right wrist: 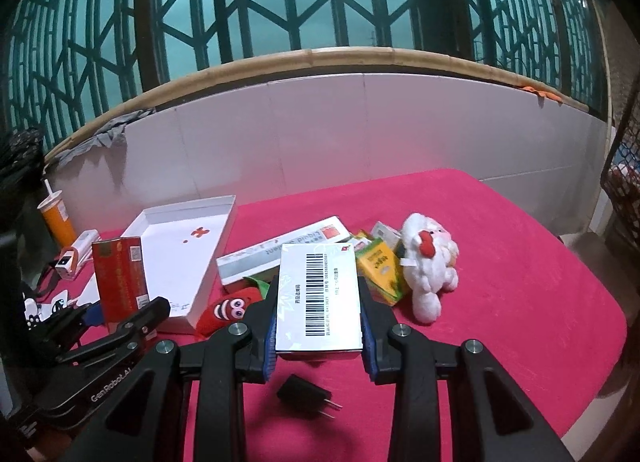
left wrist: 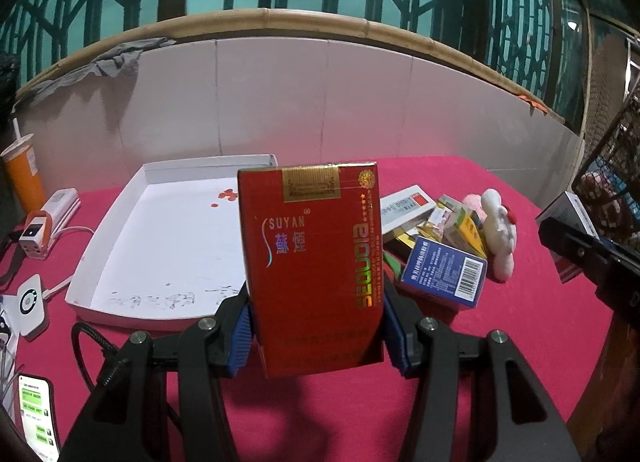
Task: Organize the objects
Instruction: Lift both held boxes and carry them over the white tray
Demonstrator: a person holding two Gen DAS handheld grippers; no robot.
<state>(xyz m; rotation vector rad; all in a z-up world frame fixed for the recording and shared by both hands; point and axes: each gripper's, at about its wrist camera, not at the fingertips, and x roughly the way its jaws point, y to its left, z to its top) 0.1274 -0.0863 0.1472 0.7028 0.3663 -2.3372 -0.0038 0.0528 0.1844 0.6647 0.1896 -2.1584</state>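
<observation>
A red cigarette pack (left wrist: 316, 266) is held upright by the left gripper (left wrist: 316, 336), in the centre of the left wrist view; the blue pads (left wrist: 240, 342) are pressed on its two sides. On its front "SUYAN" and two Chinese characters are printed, and "SEQUOIA" is written in gold along its right edge. A gold band is seen at its top.

In the centre of the right wrist view, a white box (right wrist: 318, 298) with a black barcode is clamped by the right gripper (right wrist: 319, 336) above the red table (right wrist: 520, 282). The white tray (right wrist: 180, 258) is seen at the left, and a white plush toy (right wrist: 428, 262) at the right. A black plug (right wrist: 304, 394) is lying below the box.
</observation>
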